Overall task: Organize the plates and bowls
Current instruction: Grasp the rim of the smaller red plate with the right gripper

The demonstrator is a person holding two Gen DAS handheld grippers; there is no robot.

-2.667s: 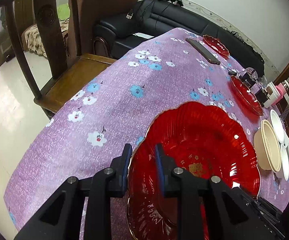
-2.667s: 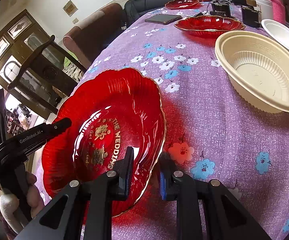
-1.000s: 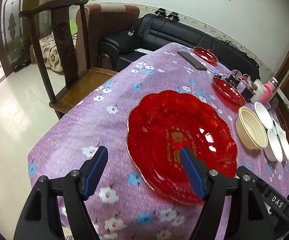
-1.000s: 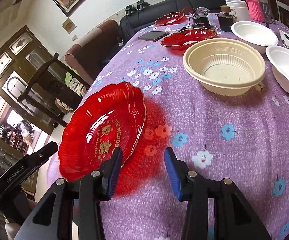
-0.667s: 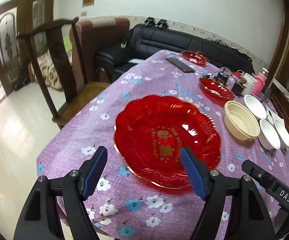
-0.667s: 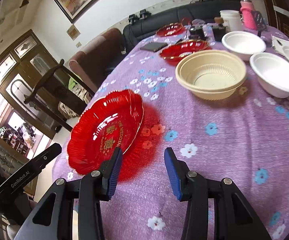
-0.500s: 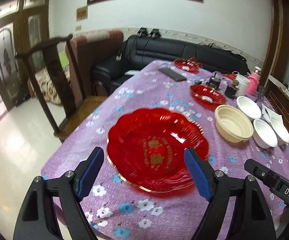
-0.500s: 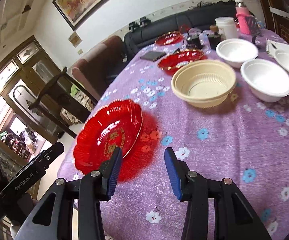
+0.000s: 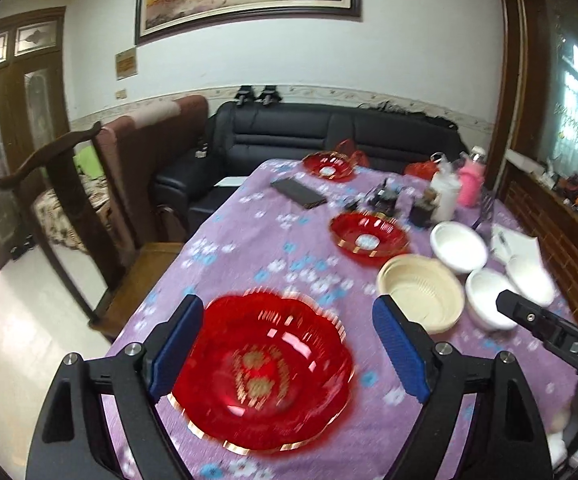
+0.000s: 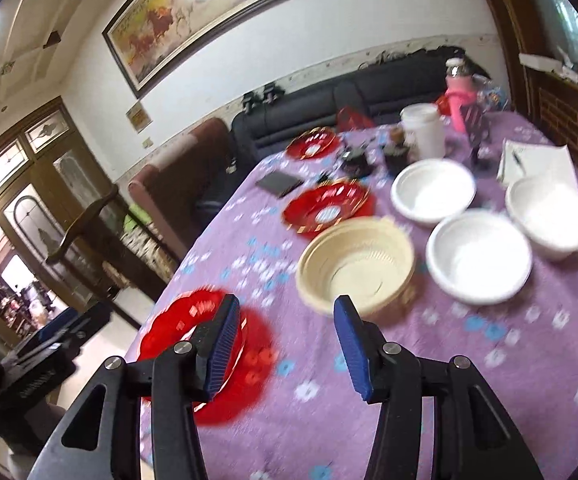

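Note:
A large red scalloped plate (image 9: 265, 368) lies flat on the purple flowered tablecloth (image 9: 249, 248) near the front edge; it also shows in the right wrist view (image 10: 177, 320). My left gripper (image 9: 287, 348) is open and empty, raised above and behind the plate. My right gripper (image 10: 287, 348) is open and empty, raised over the cloth to the right of the plate. Further back stand a cream bowl (image 10: 355, 264), a smaller red plate (image 10: 327, 206), three white bowls (image 10: 479, 256) and another red plate (image 10: 313, 142).
A dark phone (image 9: 299, 193), a pink bottle (image 10: 461, 100), a white cup (image 10: 423, 128) and papers (image 10: 535, 162) lie at the table's far end. A wooden chair (image 9: 69, 208) stands at the left side. A black sofa (image 9: 329, 136) stands behind the table.
Both grippers let go of the large red plate, opened, and pulled back and up. The plate now lies flat on the cloth, and more of the table is in view.

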